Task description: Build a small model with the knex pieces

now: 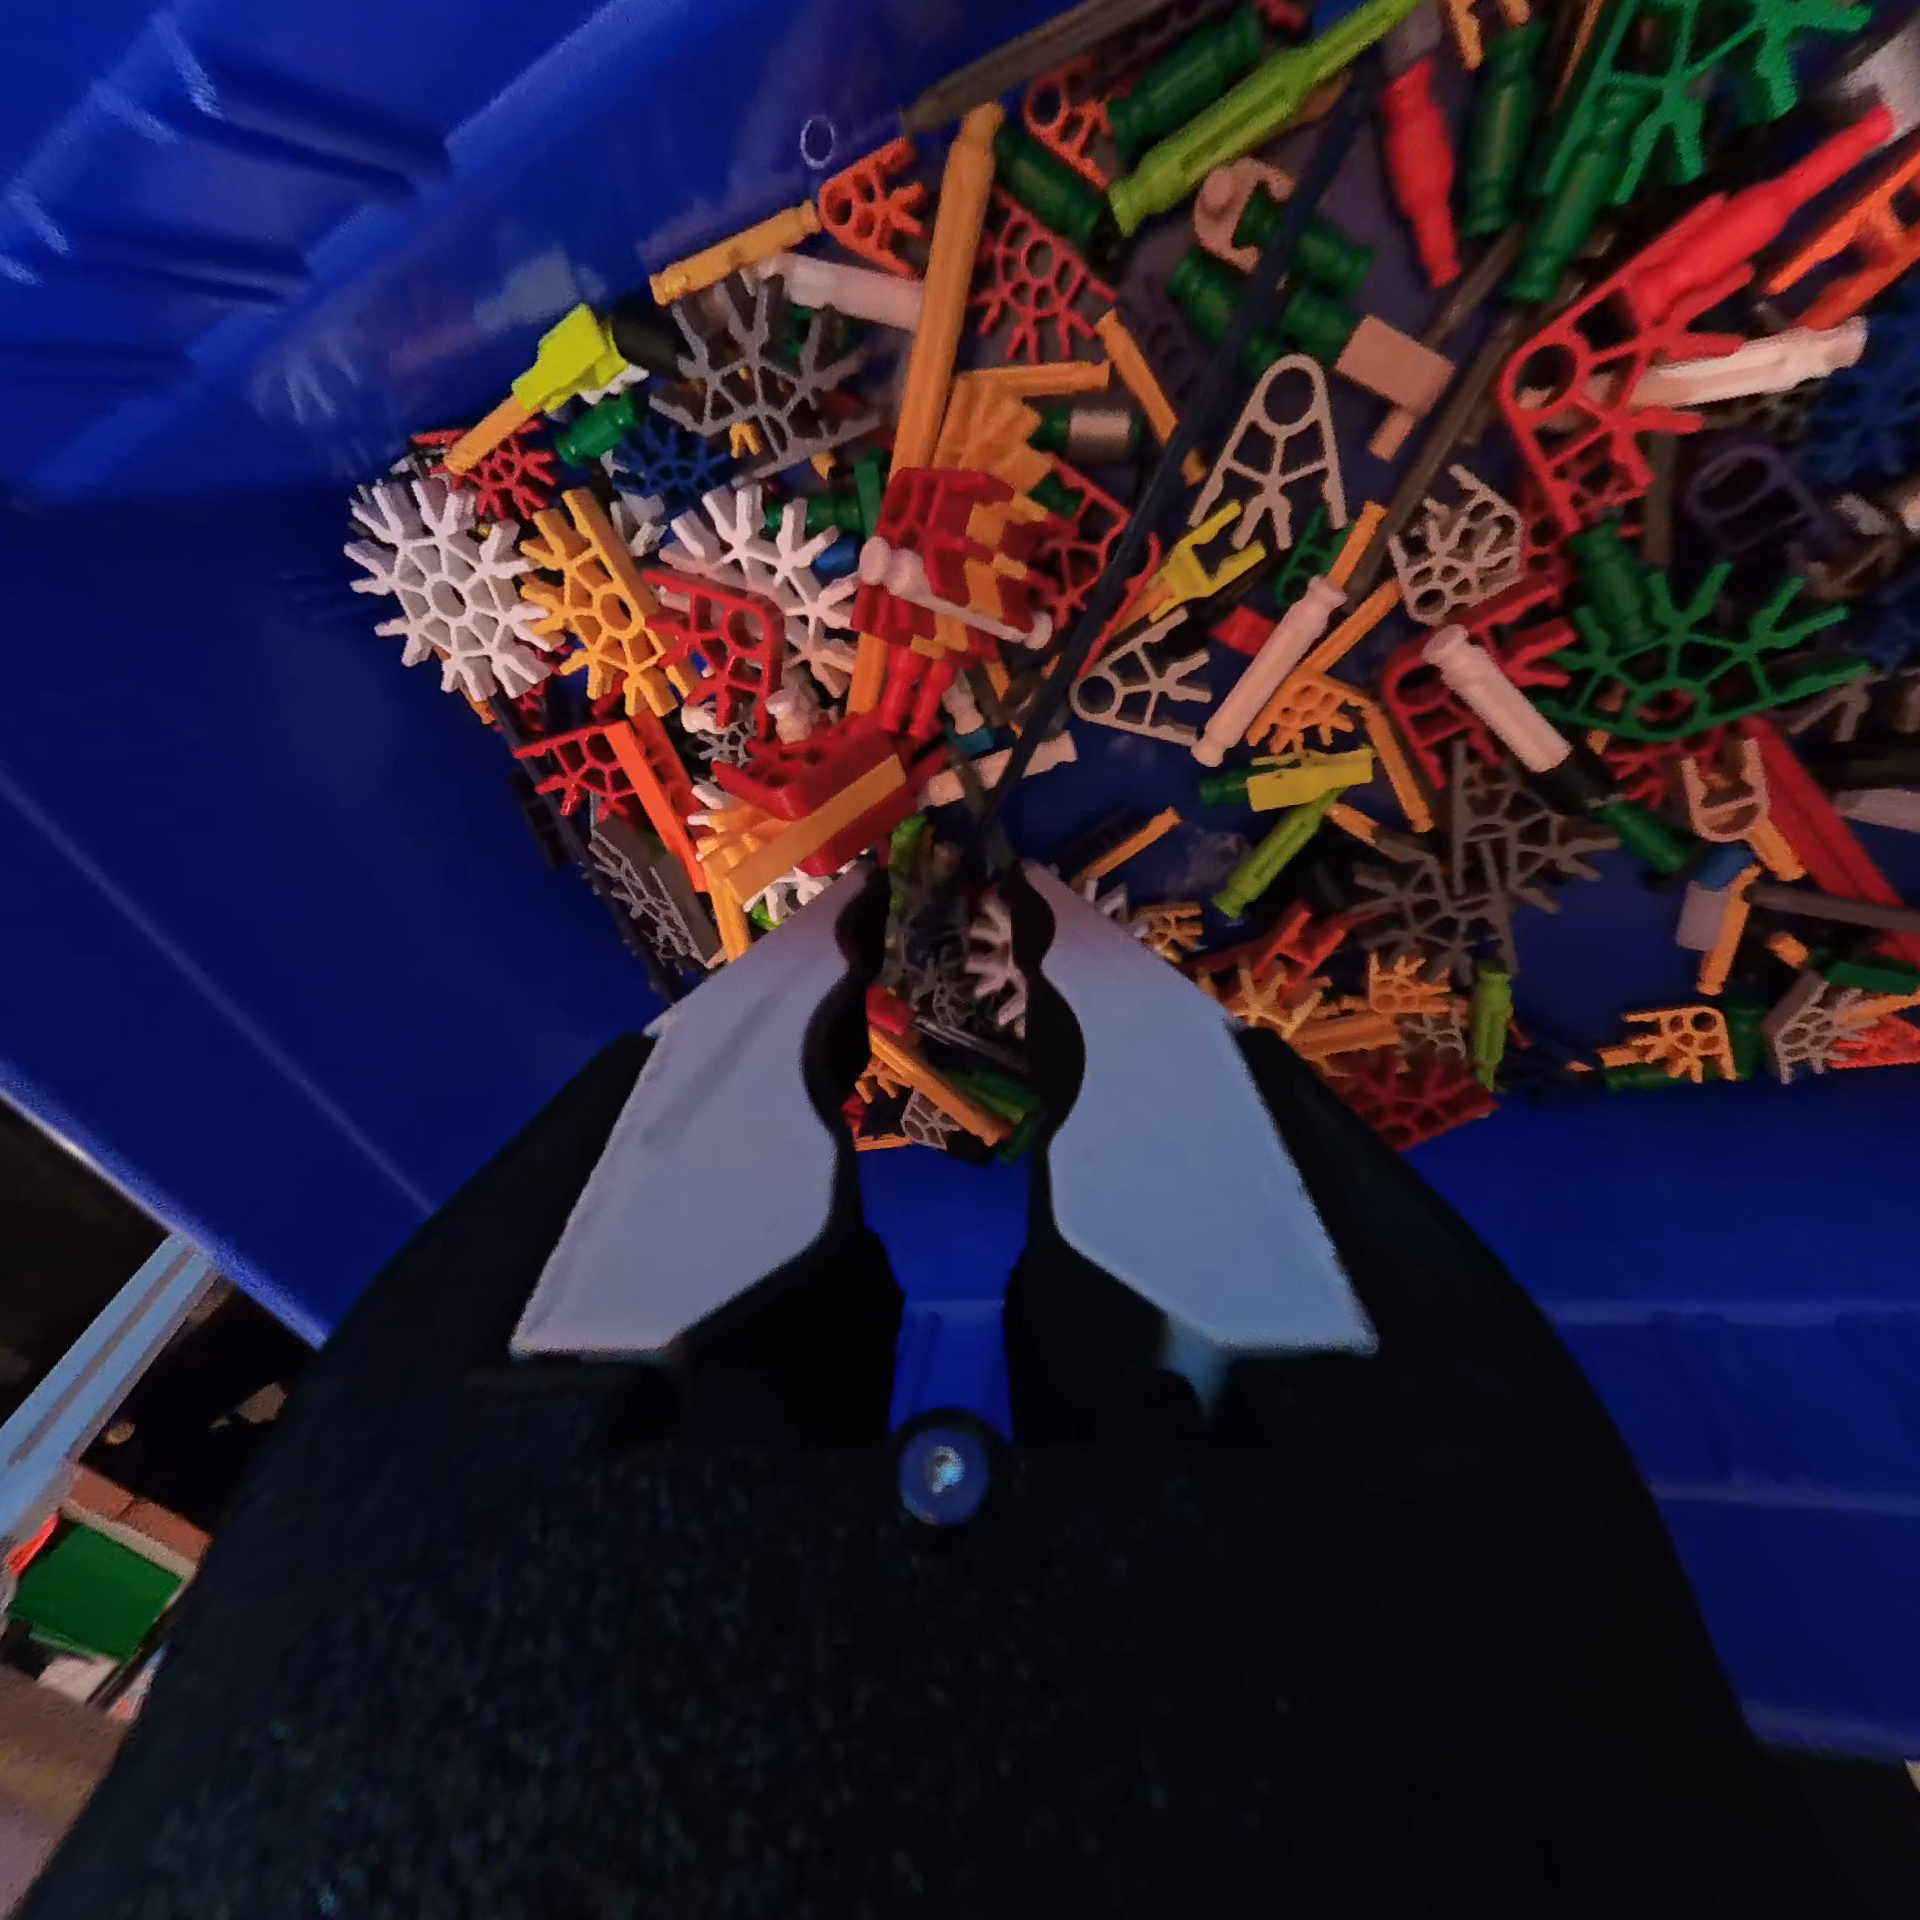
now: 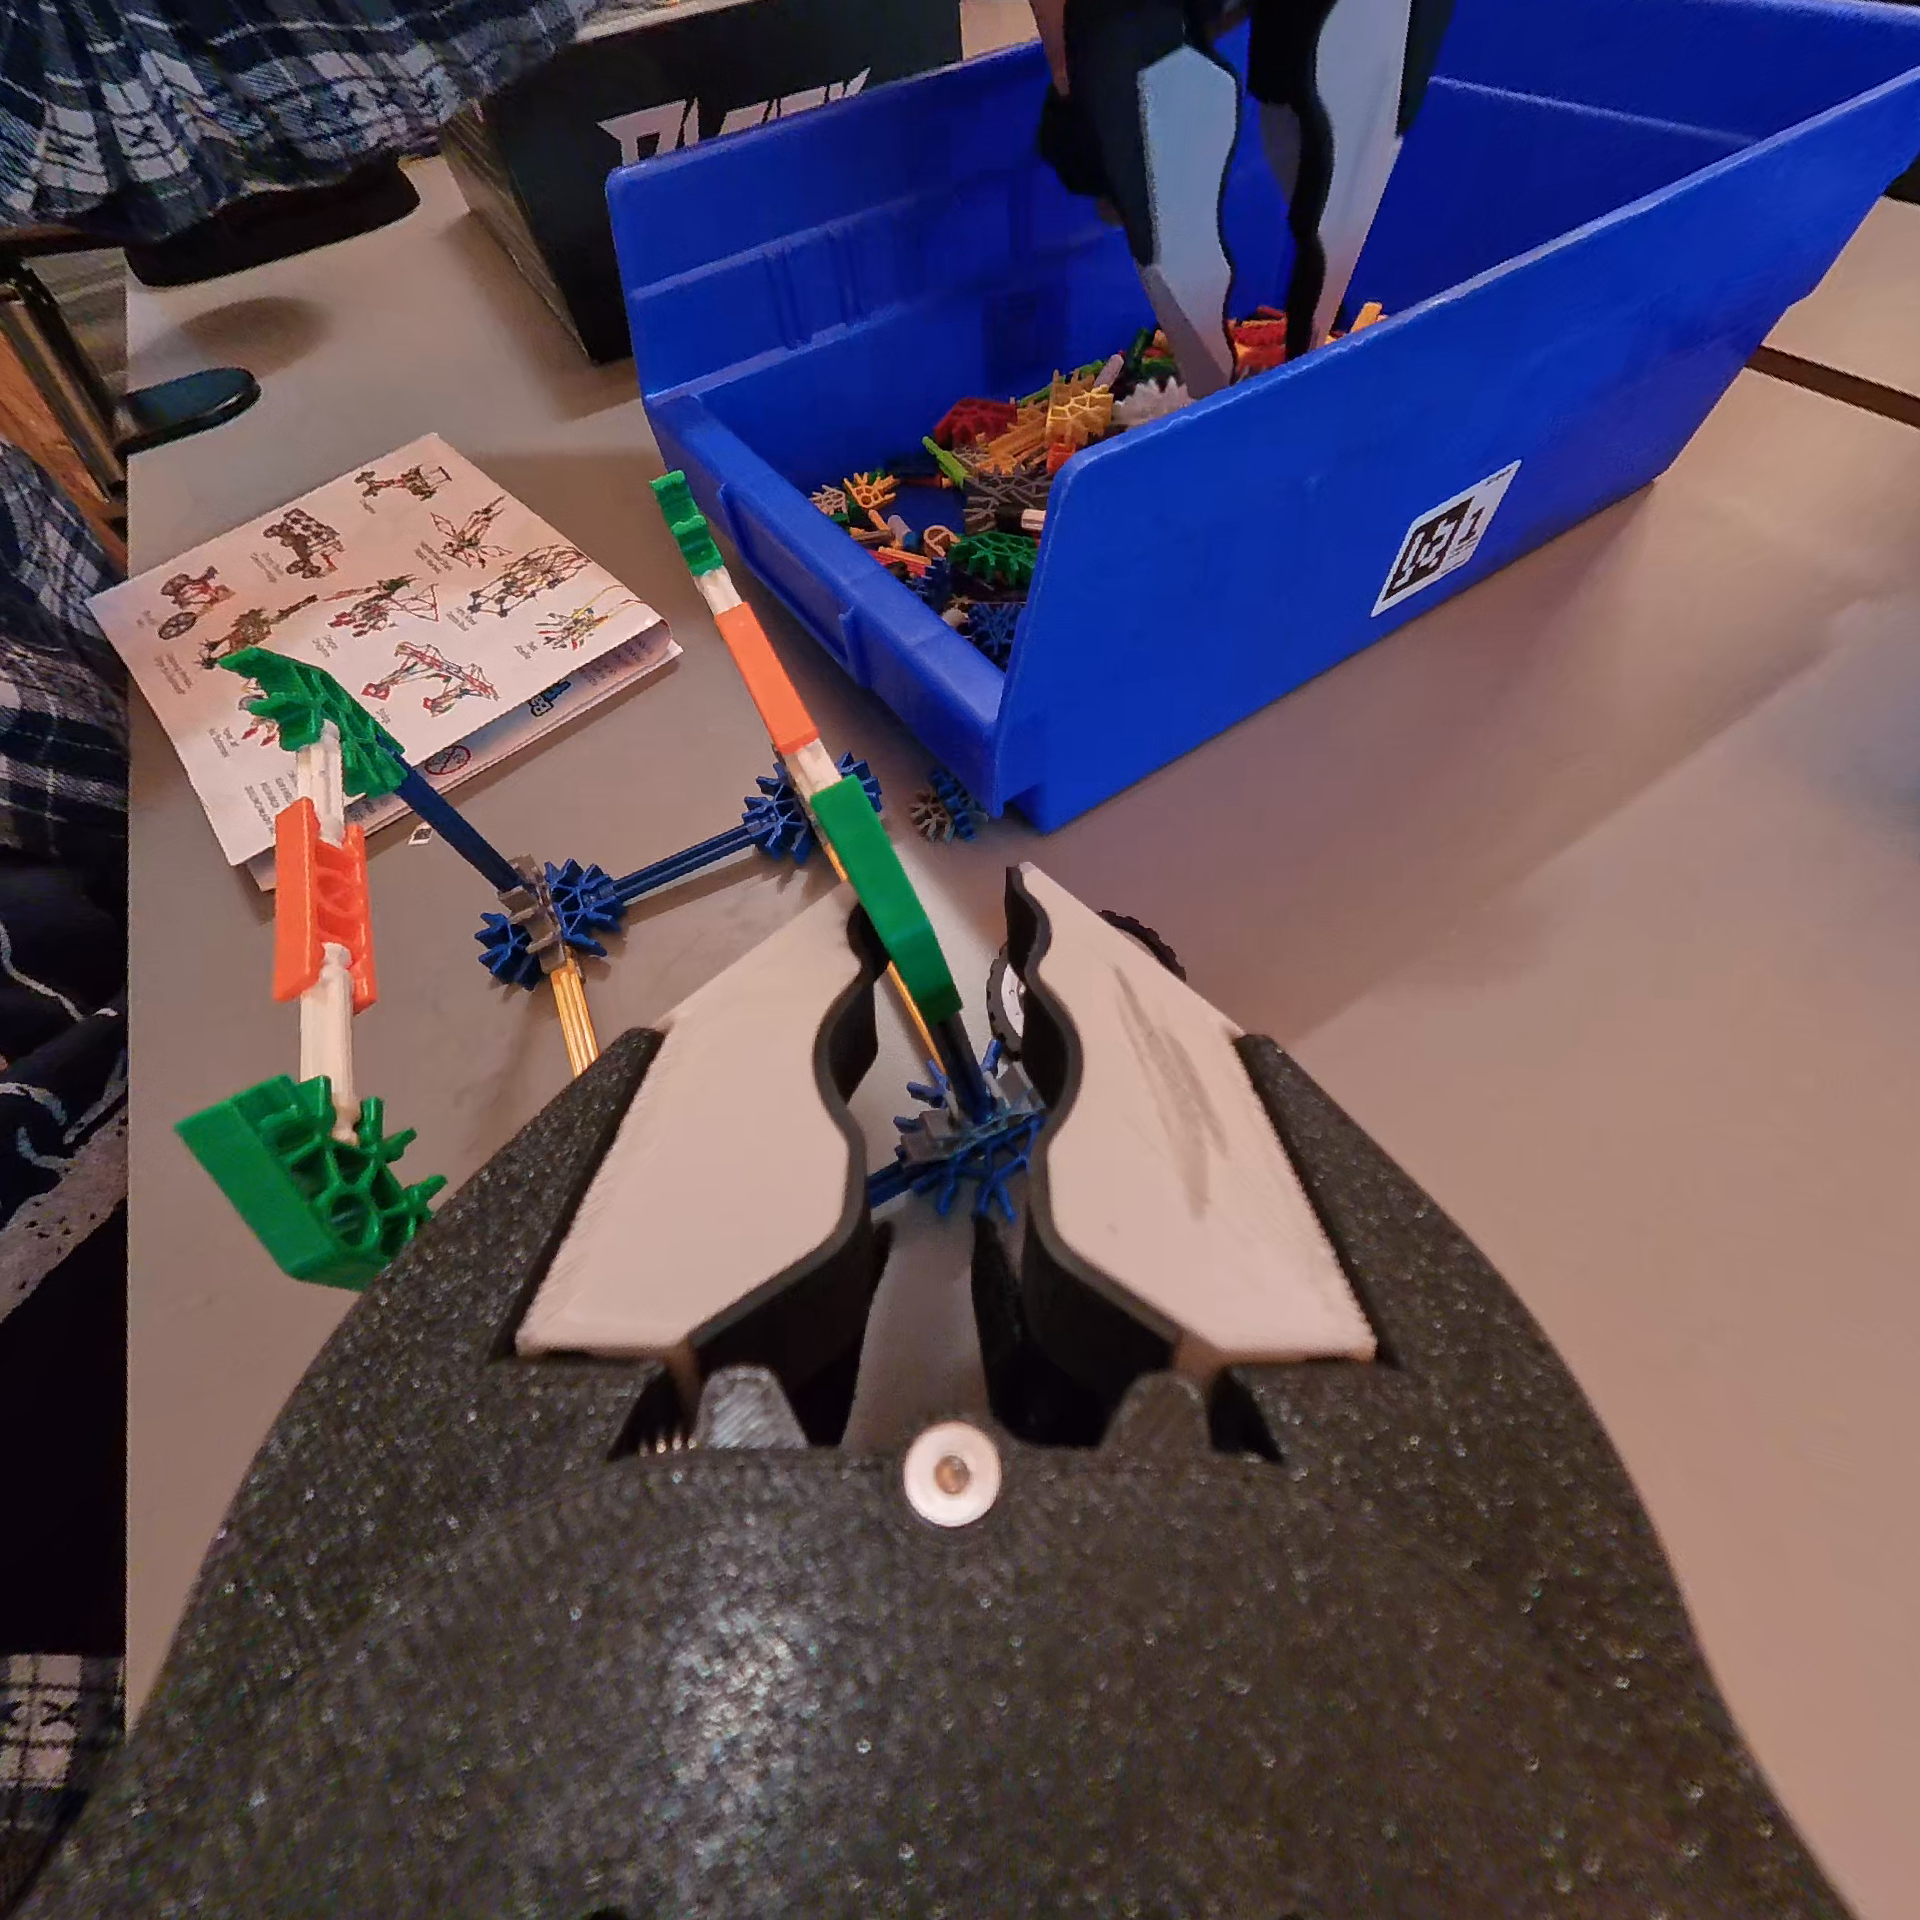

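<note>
Item 1. My right claw [image 2: 935, 899], lower centre of the right wrist view. Its jaws stand apart around one end of a toy model [image 2: 582, 904] built of rods and connectors. A flat green piece [image 2: 883, 894] and a blue star connector [image 2: 971, 1148] lie in the gap. I cannot tell whether the pads press on them.

Item 2. The model itself lies on the tan table [image 2: 1558, 1039], spreading to the left of frame: blue rods, white rods with orange sleeves, green corner pieces.

Item 3. My left claw [image 1: 945, 883], reaching down into a blue bin [image 1: 312, 727]. Jaws a little apart, tips just above the heap of loose pieces [image 1: 1247, 520]. A thin black rod [image 1: 1143, 499] runs into the gap; nothing looks pinched.

Item 4. The bin, upper right of the right wrist view, bears a black-and-white sticker [image 2: 1444, 540] on its near wall.

Item 5. A small grey-and-blue connector [image 2: 945, 810], just beside the bin's near corner.

Item 6. A folded picture leaflet [image 2: 416, 592], left of the bin, under one green corner of the model.

Item 7. A black box [image 2: 582, 208], behind the bin at upper left.
</note>
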Available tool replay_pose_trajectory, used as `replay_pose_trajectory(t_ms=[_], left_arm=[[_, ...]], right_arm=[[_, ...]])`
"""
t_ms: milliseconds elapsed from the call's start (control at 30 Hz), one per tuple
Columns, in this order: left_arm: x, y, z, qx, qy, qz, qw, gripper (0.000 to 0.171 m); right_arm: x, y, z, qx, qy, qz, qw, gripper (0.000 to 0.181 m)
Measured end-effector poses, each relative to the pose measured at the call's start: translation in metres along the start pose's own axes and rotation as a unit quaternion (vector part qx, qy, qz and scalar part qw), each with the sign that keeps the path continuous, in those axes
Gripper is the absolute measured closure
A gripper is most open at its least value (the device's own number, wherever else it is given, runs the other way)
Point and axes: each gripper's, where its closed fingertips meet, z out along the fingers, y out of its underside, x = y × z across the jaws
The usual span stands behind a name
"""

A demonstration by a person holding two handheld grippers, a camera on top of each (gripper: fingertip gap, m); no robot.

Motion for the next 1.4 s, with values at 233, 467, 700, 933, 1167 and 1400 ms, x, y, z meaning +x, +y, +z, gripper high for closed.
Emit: replay_pose_trajectory(t_ms=[233,467,700,933,1167,1400], left_arm=[[0.010,0.015,-0.007,-0.016,0.029,-0.006,0.999,0.145],[0.047,0.028,-0.008,-0.054,0.104,0.007,0.993,0.130],[0.037,0.028,0.000,-0.080,0.074,0.019,0.994,0.136],[0.028,0.026,0.003,-0.077,0.053,0.027,0.995,0.143],[0.021,0.020,-0.003,-0.051,0.039,0.030,0.998,0.165],[0.008,0.022,-0.008,-0.040,0.016,0.022,0.999,0.165]], right_arm=[[0.000,0.000,0.000,0.000,0.000,0.000,1.000,0.161],[0.000,0.000,0.000,0.000,0.000,0.001,1.000,0.161],[0.000,0.000,0.000,0.000,0.000,0.000,1.000,0.161],[0.000,0.000,0.000,-0.002,0.000,-0.001,1.000,0.161],[0.000,0.001,0.000,-0.002,0.001,0.000,1.000,0.161],[0.000,0.000,0.000,-0.002,0.000,0.000,1.000,0.161]])
